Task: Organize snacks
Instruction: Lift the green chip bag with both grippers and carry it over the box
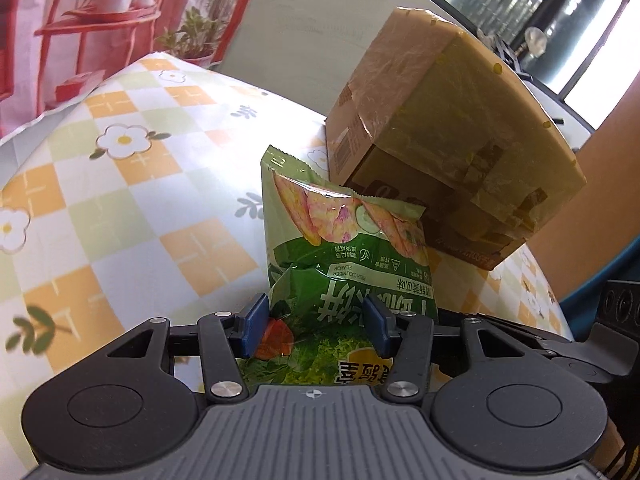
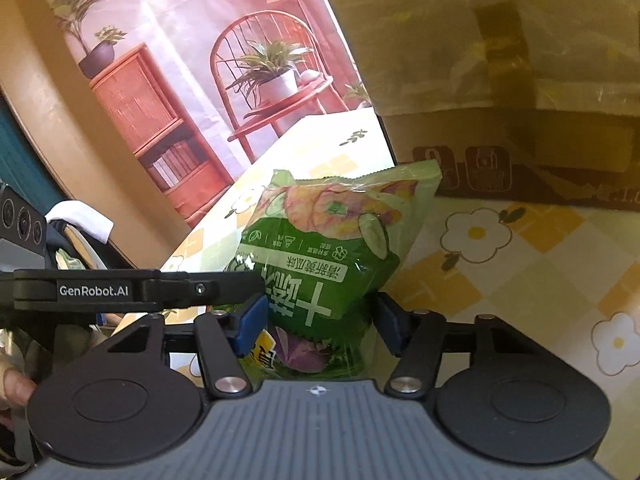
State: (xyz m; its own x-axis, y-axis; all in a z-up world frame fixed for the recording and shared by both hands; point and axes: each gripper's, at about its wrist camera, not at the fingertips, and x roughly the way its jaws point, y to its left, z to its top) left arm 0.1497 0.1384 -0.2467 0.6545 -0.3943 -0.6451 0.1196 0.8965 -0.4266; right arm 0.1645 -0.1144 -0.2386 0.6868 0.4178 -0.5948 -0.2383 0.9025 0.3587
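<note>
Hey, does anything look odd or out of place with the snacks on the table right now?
Yes. One green chip bag is clamped by both the left gripper and the right gripper at once, crumpled, upside down, its far end touching the cardboard box.

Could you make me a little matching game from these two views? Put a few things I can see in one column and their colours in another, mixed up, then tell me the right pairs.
Things:
1. chip bag
2. cardboard box
3. tablecloth
4. pads of the left tongs

Colours:
A. blue
B. brown, wrapped in shiny tape
C. green, with chips and cucumber slices pictured
D. orange, pale green and white checks with white flowers

Pairs: 1-C, 2-B, 3-D, 4-A
</note>
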